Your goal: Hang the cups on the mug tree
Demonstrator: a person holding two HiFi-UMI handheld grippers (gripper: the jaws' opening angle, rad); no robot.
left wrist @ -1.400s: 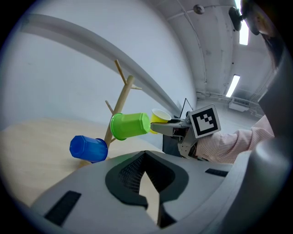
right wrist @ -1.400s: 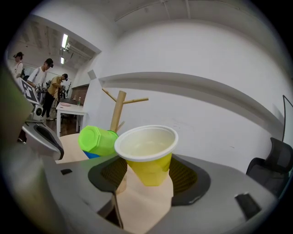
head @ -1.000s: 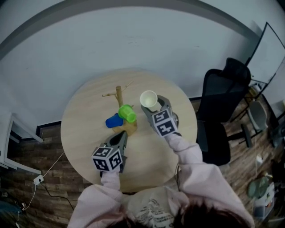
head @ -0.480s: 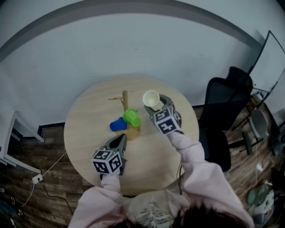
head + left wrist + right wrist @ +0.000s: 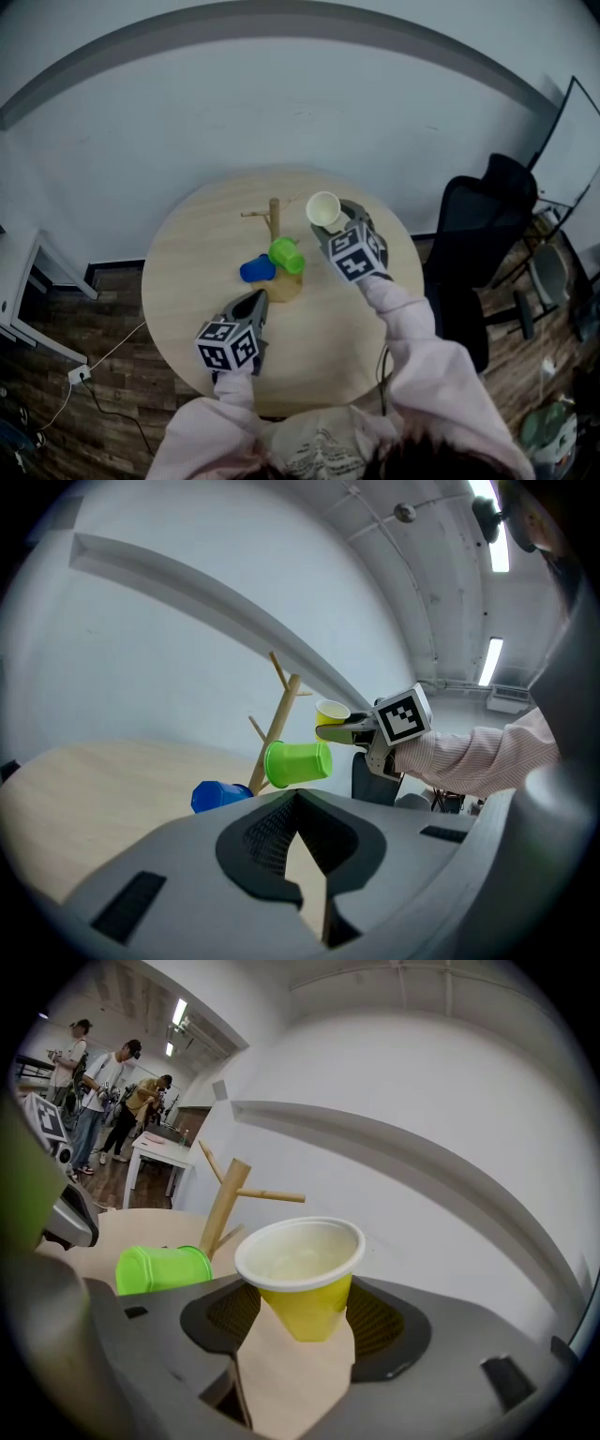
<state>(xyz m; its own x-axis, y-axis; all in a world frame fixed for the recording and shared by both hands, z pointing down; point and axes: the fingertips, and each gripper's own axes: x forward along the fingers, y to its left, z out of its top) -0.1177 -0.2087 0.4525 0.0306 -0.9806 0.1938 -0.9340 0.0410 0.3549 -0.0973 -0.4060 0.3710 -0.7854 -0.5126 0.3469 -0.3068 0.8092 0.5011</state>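
**Yellow cup closing on the mug tree**

Your right gripper (image 5: 302, 1321) is clamping the yellow cup (image 5: 302, 1274) upright, just right of the mug tree (image 5: 275, 217). Your left gripper (image 5: 255, 300) is waiting nearer you, jaws together and empty. The green cup (image 5: 287, 254) is hanging sideways on the tree, with the blue cup (image 5: 256, 269) low at its left. Squeezing could be buckling the thin cup, and a bump could be tipping the tree or knocking the green cup off. The round wooden surface (image 5: 187, 281) is standing near a pale wall (image 5: 281, 94), with a black chair (image 5: 487, 225) at the right.

I see a yellow cup (image 5: 305, 1283), white inside; green cup (image 5: 287, 254); blue cup (image 5: 256, 269); pale wooden mug tree (image 5: 275, 217); light wood-grain worktop (image 5: 187, 281); grey left gripper (image 5: 257, 298) and right gripper (image 5: 328, 219), black-and-white square markers.
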